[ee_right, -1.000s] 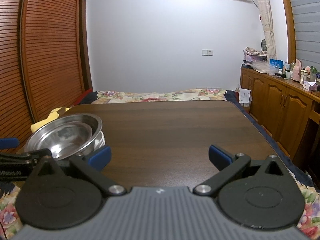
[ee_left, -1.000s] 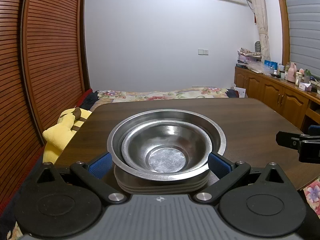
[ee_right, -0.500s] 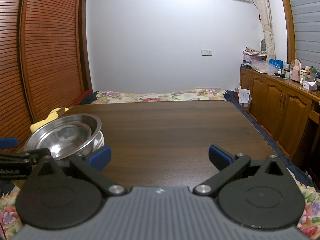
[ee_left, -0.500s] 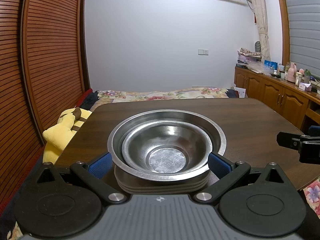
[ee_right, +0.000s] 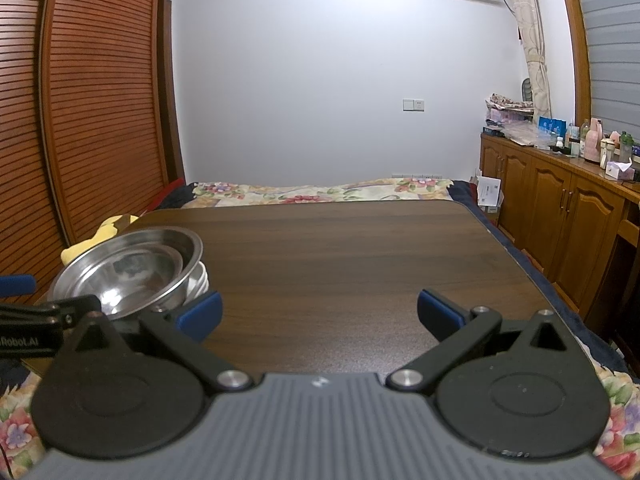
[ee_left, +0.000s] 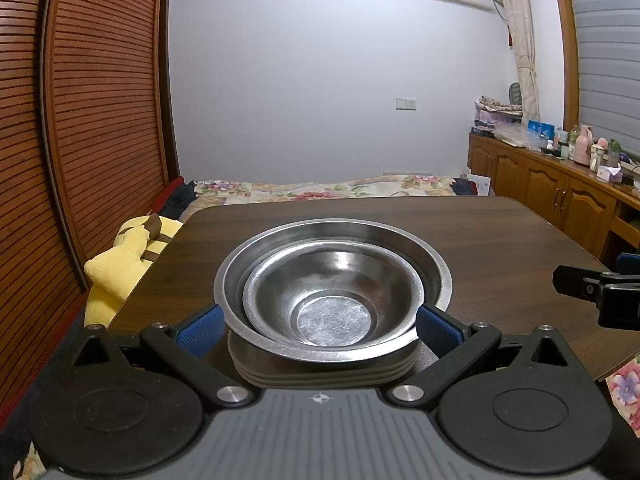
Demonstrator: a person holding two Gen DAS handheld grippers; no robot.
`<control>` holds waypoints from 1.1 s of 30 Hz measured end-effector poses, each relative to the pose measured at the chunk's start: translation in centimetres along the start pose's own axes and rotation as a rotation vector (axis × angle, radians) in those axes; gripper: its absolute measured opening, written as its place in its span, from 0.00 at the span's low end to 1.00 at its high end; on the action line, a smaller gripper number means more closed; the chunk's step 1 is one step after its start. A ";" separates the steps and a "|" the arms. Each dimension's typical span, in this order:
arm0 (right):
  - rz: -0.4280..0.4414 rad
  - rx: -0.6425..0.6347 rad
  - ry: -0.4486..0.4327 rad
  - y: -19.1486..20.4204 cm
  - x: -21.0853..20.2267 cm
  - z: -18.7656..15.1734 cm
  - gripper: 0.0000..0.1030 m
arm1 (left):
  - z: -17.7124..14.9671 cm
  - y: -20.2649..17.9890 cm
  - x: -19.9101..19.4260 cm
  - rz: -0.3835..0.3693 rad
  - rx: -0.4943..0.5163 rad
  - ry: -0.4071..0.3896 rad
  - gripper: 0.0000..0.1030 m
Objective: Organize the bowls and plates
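Observation:
Two nested steel bowls, a small bowl [ee_left: 332, 304] inside a larger bowl [ee_left: 436, 276], sit on a stack of grey plates [ee_left: 320, 376] on the dark wooden table [ee_left: 500, 232]. My left gripper [ee_left: 320, 326] is open, its blue pads on either side of the stack, not touching it. The stack also shows in the right wrist view [ee_right: 132, 276] at the left. My right gripper [ee_right: 320, 314] is open and empty over bare table, to the right of the stack.
A yellow plush toy [ee_left: 124, 260] lies off the table's left edge beside the slatted wooden wardrobe [ee_left: 80, 120]. A bed with a floral cover [ee_right: 320, 192] lies beyond the table. Wooden cabinets [ee_right: 560, 208] with bottles run along the right wall.

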State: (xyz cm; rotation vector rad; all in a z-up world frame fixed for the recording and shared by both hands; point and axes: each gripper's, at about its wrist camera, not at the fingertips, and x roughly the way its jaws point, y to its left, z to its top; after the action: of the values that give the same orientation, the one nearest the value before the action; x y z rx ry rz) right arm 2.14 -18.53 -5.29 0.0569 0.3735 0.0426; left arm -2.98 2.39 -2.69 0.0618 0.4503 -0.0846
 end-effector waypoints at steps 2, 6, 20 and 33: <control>0.000 0.000 0.000 0.0 0.0 0.0 1.00 | 0.0 0.0 0.0 -0.001 -0.001 0.000 1.00; 0.000 0.001 0.000 0.0 0.0 0.0 1.00 | 0.0 0.0 0.0 -0.001 -0.001 0.000 1.00; -0.002 0.004 0.002 -0.1 -0.1 0.1 1.00 | 0.0 0.0 0.1 0.000 -0.002 -0.003 1.00; 0.002 0.013 0.009 -0.4 0.1 0.1 1.00 | 0.0 0.1 0.0 -0.001 -0.004 -0.003 1.00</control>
State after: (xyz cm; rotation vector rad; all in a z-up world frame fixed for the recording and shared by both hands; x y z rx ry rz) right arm 2.27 -18.88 -5.24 0.0701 0.3830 0.0421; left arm -2.96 2.45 -2.65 0.0578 0.4470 -0.0849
